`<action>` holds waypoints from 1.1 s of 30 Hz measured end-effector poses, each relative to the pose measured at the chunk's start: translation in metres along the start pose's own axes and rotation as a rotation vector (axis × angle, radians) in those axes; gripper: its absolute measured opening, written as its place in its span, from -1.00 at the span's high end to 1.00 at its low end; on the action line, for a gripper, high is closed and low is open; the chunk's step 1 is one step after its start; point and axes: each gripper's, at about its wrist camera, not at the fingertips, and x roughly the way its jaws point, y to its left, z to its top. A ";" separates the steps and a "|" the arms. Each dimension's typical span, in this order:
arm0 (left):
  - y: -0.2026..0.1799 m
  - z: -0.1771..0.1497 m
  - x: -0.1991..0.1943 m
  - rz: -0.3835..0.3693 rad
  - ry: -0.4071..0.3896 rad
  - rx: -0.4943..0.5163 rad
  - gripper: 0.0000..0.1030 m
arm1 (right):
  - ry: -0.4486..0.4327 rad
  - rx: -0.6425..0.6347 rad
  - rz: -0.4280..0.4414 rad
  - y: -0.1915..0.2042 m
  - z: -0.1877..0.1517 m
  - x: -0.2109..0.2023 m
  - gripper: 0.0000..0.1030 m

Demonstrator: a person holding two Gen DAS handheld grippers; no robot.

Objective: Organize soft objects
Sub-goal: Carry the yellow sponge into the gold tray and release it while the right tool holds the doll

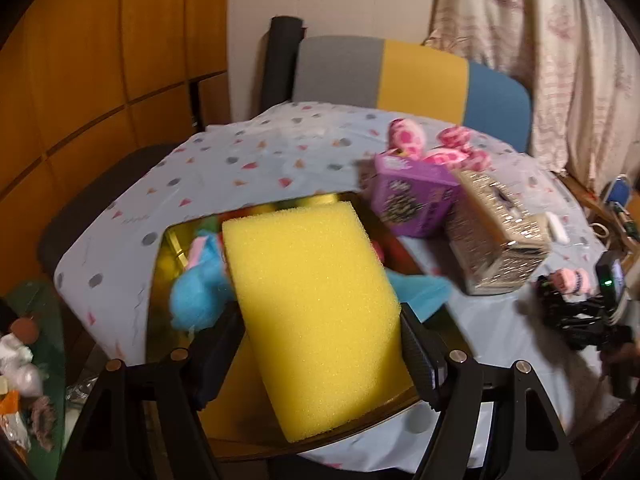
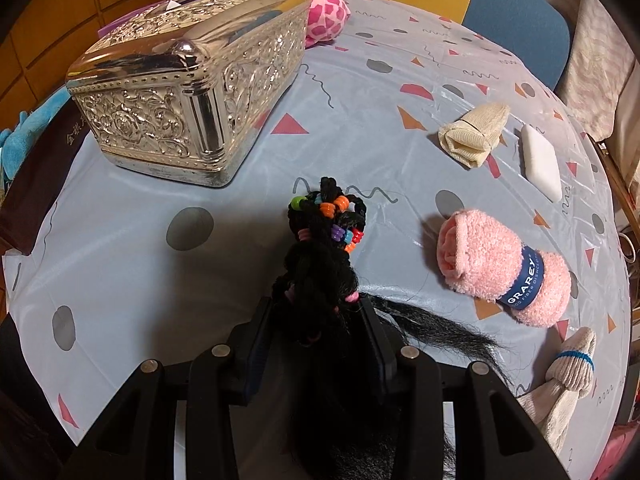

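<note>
My left gripper (image 1: 318, 320) is shut on a big yellow sponge block (image 1: 316, 312), held over a gold-lined box (image 1: 176, 244) that holds a blue plush toy (image 1: 200, 284). My right gripper (image 2: 318, 312) is shut on a bundle of black braided hair with coloured beads (image 2: 326, 236), just above the tablecloth (image 2: 120, 256). A pink rolled cloth with a blue band (image 2: 500, 268), a cream rolled sock (image 2: 472, 132), a white sock with a blue stripe (image 2: 568, 376) and a white pad (image 2: 542, 162) lie to its right. A pink spotted plush (image 2: 320, 4) lies behind the silver box (image 2: 192, 92).
A purple carton (image 1: 412, 200) stands beside the silver box (image 1: 496, 232) on the round table (image 1: 256, 152). A grey, yellow and blue chair (image 1: 412, 72) stands behind it, a curtain (image 1: 540, 40) to the right. Clutter lies on the floor at left (image 1: 24, 360).
</note>
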 end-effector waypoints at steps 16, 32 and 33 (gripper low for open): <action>0.044 -0.006 0.011 -0.054 0.053 -0.140 -0.46 | -0.006 -0.032 -0.018 0.003 -0.002 -0.003 0.20; 0.072 0.060 0.099 -0.124 0.151 -0.099 -0.52 | -0.009 -0.052 -0.021 0.003 -0.004 -0.005 0.20; 0.073 0.059 0.110 -0.106 0.173 -0.099 -0.54 | -0.009 -0.053 -0.020 0.002 -0.004 -0.005 0.20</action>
